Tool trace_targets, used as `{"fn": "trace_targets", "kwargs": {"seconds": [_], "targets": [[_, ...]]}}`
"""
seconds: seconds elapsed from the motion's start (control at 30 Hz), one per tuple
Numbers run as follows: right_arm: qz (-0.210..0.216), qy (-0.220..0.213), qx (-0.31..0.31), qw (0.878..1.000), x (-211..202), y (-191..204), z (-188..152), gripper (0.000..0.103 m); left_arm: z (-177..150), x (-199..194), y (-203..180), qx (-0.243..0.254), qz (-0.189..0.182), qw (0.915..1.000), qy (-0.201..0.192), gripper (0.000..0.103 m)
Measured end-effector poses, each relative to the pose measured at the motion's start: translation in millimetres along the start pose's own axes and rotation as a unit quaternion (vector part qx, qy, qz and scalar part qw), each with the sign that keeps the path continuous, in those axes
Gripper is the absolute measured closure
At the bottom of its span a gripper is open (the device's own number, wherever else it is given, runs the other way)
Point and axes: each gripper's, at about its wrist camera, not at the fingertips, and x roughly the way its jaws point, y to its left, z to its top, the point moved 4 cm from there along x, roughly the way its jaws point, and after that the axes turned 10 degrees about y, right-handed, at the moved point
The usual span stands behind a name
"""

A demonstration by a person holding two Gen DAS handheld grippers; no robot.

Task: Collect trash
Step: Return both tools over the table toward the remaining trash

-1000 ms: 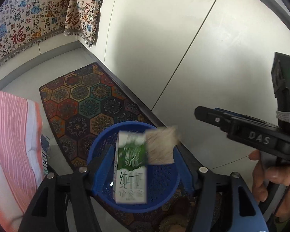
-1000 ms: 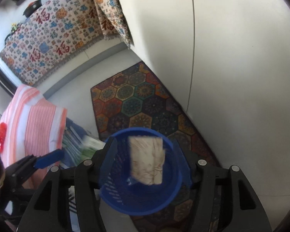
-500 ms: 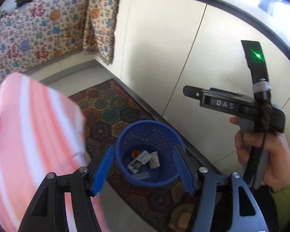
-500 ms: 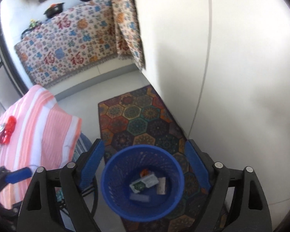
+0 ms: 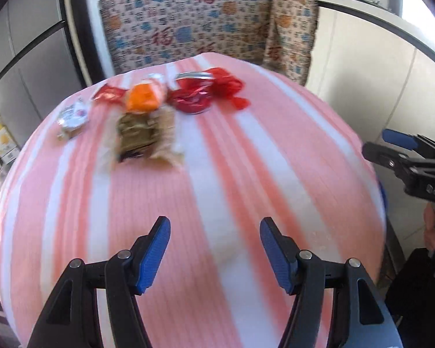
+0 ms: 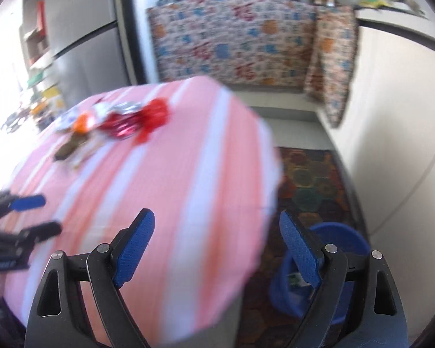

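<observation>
Between pickups: left gripper (image 5: 214, 229) and right gripper (image 6: 217, 229) spread and empty over pink-striped tablecloth (image 5: 217, 174); next, reach crumpled red foil wrapper (image 5: 200, 95) (blue plastic bin (image 6: 348, 237) floor-side).

a: the wrappers (image 5: 148, 107) at the table's far end are smeared by motion blur — no print on them can be read.

b: the blue basket (image 6: 345, 237) is half hidden behind the right gripper's finger (image 6: 301, 252) — its contents are too small to tell.
</observation>
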Motion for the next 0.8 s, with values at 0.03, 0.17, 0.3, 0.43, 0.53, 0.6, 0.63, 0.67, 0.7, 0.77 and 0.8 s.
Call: {"fn": "trace_targets", "kwargs": {"seconds": [0.03, 0.17, 0.3, 0.43, 0.53, 0.6, 0.63, 0.67, 0.7, 0.77, 0.8], "targets": [[0.005, 0.006, -0.013, 1.0, 6, 17, 0, 0.014, -3, 2, 17, -0.01, 0.016, 0.9998, 0.0, 0.037], [0.01, 0.032, -0.044, 0.998, 35, 67, 3, 0.014, -7, 12, 68, -0.041, 0.042, 0.9983, 0.005, 0.036], [-0.003, 0.062, -0.044, 0.997, 60, 87, 10, 0.013, -4, 17, 95, -0.059, 0.035, 0.9976, -0.002, 0.032], [-0.004, 0.071, -0.032, 0.997, 65, 90, 13, 0.009, 0, 25, 115, -0.067, 0.04, 0.9969, 0.006, 0.002], [0.008, 0.078, -0.017, 0.997, 64, 89, 26, 0.016, 0, 27, 126, -0.085, 0.022, 0.9961, 0.007, 0.002], [0.044, 0.074, -0.001, 0.996, 63, 95, 41, 0.02, -1, 28, 123, -0.079, 0.03, 0.9964, 0.01, 0.001], [0.064, 0.072, 0.007, 0.995, 63, 100, 49, 0.021, -1, 28, 123, -0.08, 0.029, 0.9964, 0.01, 0.0], [0.088, 0.073, 0.017, 0.993, 64, 106, 58, 0.024, -1, 28, 123, -0.081, 0.028, 0.9963, 0.009, 0.0], [0.108, 0.074, 0.026, 0.991, 67, 112, 67, 0.027, -1, 28, 123, -0.082, 0.027, 0.9963, 0.009, 0.0], [0.14, 0.076, 0.037, 0.987, 73, 126, 84, 0.037, -1, 29, 122, -0.082, 0.027, 0.9962, 0.009, 0.0], [0.148, 0.078, 0.037, 0.985, 77, 133, 91, 0.039, -1, 29, 122, -0.082, 0.027, 0.9963, 0.009, 0.0]]}}
